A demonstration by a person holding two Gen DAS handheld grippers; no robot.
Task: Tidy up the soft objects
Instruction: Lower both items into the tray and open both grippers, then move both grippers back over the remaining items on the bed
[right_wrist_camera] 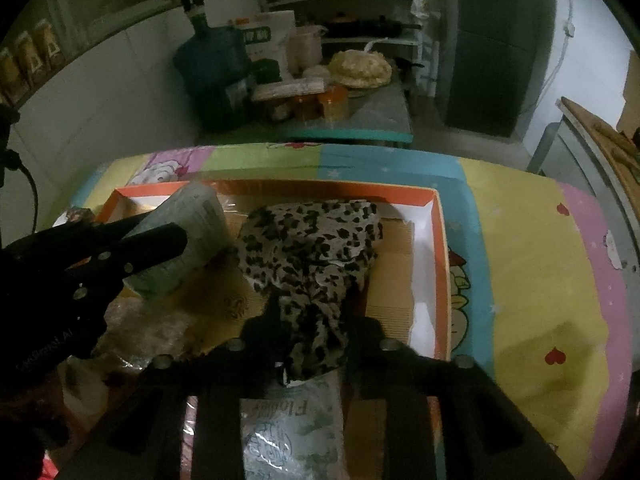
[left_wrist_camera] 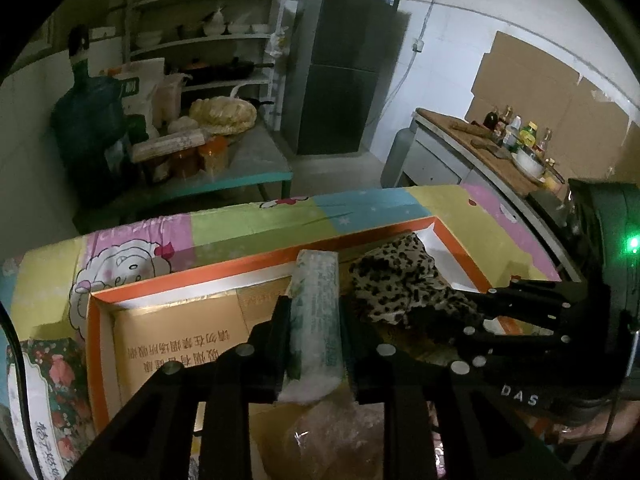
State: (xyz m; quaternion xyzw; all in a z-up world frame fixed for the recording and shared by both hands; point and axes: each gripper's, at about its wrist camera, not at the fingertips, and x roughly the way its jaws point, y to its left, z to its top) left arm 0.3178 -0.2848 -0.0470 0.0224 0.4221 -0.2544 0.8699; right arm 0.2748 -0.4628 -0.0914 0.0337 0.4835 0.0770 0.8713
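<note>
Left hand-held gripper [left_wrist_camera: 314, 320] clamping tissue pack [left_wrist_camera: 316, 312]; right hand-held gripper [right_wrist_camera: 310, 320] grasping leopard-print cloth [right_wrist_camera: 312, 248]

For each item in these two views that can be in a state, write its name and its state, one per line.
Left gripper: closed on the pale green pack.
Right gripper: leopard-print cloth between its fingers; grip unclear.
Orange-rimmed box: open, holding both.
Fridge: doors shut.

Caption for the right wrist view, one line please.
Right gripper around leopard-print cloth in the orange-rimmed box; left gripper holds a pale wrapped pack beside it.
</note>
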